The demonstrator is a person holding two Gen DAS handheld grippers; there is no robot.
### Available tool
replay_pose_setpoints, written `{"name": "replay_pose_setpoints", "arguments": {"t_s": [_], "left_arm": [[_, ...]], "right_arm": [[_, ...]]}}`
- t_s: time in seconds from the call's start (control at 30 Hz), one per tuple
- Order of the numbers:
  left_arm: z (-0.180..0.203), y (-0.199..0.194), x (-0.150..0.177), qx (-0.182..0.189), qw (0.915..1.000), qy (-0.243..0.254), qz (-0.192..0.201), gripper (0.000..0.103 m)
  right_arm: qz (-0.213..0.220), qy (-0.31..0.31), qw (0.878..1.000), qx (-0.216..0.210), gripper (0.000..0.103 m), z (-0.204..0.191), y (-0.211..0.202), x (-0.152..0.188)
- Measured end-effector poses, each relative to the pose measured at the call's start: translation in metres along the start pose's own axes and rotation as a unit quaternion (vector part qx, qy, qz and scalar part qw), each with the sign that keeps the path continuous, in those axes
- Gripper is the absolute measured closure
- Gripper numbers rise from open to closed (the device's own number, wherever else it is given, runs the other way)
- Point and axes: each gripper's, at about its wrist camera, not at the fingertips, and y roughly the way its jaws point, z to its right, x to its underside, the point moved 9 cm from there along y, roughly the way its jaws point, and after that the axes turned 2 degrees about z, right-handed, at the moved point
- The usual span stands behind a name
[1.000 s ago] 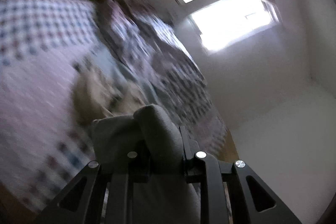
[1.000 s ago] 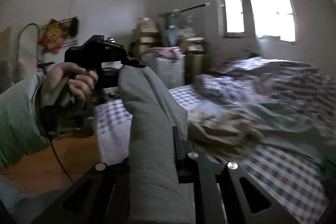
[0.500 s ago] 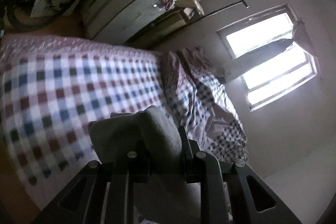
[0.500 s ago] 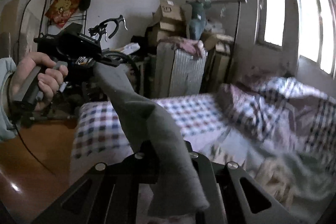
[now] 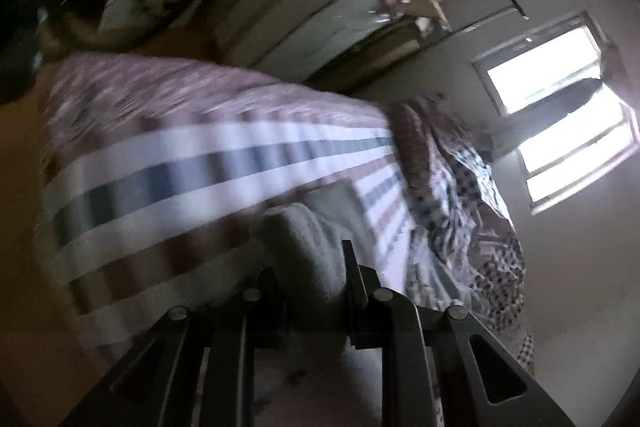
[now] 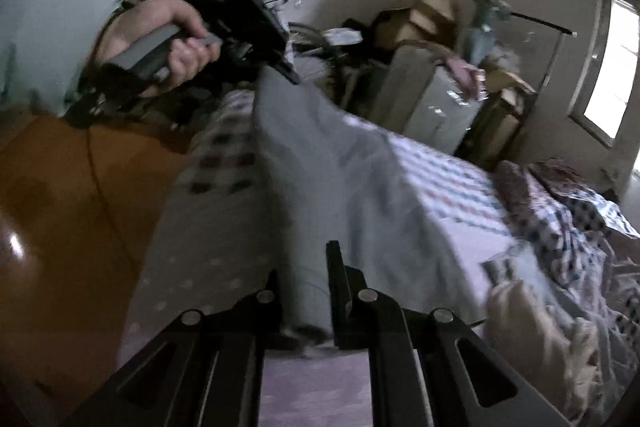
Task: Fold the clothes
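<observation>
A: What does the right gripper [image 6: 308, 283] hold?

B: A grey cloth [image 6: 328, 171]. Its jaws are pinched tight on one end, low in the middle of the frame.

A: And the left gripper [image 6: 280, 67]?

B: It is up at the upper left, in a hand [image 6: 160, 35]. It bites the other end. In its own view the jaws squeeze a thick grey fold.

A: Where is the cloth?

B: It is stretched between the two grippers, over the checked bed [image 6: 440, 179]. The bed looks blurry. A window [image 5: 560, 131] shines at the right.
</observation>
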Motion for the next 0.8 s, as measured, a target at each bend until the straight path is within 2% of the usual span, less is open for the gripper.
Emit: {"name": "replay_pose_setpoints", "arguments": {"t_s": [0.1,0.2,0.3,0.37,0.43,0.53,0.6,0.7,0.8], "left_arm": [[-0.018,-0.002,0.012,-0.014,0.9999,0.001,-0.007,0.082],[-0.027,-0.006,0.016,-0.032,0.9994,0.000,-0.012,0.077],[-0.036,-0.019,0.009,-0.061,0.9981,-0.007,0.001,0.072],[-0.046,-0.034,0.002,-0.085,0.9960,-0.014,0.022,0.059],[-0.048,-0.052,-0.001,-0.092,0.9949,-0.012,0.040,0.049],[-0.036,-0.078,0.000,-0.093,0.9937,0.014,0.062,0.041],[-0.014,-0.093,0.007,-0.078,0.9934,0.040,0.074,0.039],[0.035,-0.108,0.027,-0.044,0.9906,0.092,0.091,0.028],[0.095,-0.118,0.060,0.002,0.9851,0.142,0.096,0.023]], "right_arm": [[-0.011,0.012,1.000,-0.020,0.091,-0.018,0.001,0.004],[-0.027,0.043,0.997,-0.054,0.088,-0.029,-0.010,0.010],[-0.048,0.055,0.992,-0.101,0.079,-0.044,-0.024,0.019],[-0.052,0.054,0.988,-0.136,0.069,-0.059,-0.040,0.024],[-0.045,0.049,0.987,-0.144,0.060,-0.065,-0.061,0.030],[-0.023,0.056,0.990,-0.124,0.058,-0.055,-0.097,0.037],[-0.008,0.077,0.992,-0.097,0.057,-0.040,-0.127,0.044],[0.019,0.124,0.991,-0.046,0.054,-0.008,-0.183,0.059],[0.041,0.182,0.983,0.004,0.045,0.021,-0.239,0.078]]}}
